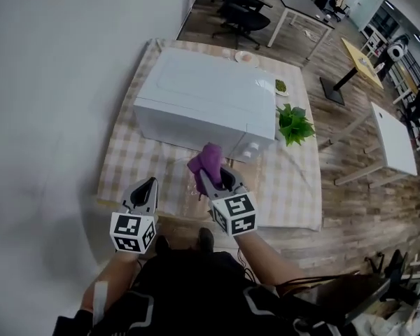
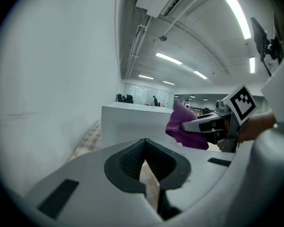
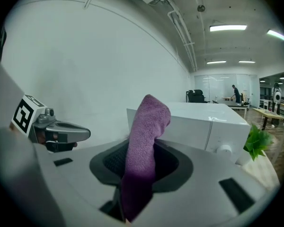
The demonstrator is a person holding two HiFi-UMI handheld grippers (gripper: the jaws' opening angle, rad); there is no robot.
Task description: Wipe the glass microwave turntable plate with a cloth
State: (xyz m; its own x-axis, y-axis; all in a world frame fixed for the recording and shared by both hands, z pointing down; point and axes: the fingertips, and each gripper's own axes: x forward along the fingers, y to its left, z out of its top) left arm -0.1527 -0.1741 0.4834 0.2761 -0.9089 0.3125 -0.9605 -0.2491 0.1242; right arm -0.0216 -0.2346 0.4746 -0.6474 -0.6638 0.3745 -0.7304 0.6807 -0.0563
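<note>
A white microwave (image 1: 203,96) stands with its door closed on a table with a checked cloth (image 1: 129,152); the glass turntable plate is not in sight. My right gripper (image 1: 211,180) is held in front of the microwave, shut on a purple cloth (image 1: 208,161) that sticks up out of its jaws (image 3: 144,131). To its left my left gripper (image 1: 150,184) hangs near the table's front edge, its jaws together with nothing between them. The left gripper view shows the purple cloth (image 2: 182,126) to the right, with the microwave (image 2: 132,122) behind it.
A green potted plant (image 1: 294,123) stands at the microwave's right. A small plate (image 1: 246,57) and a green item (image 1: 281,85) lie behind it. A white wall runs along the left. Office tables and chairs (image 1: 241,9) fill the room beyond.
</note>
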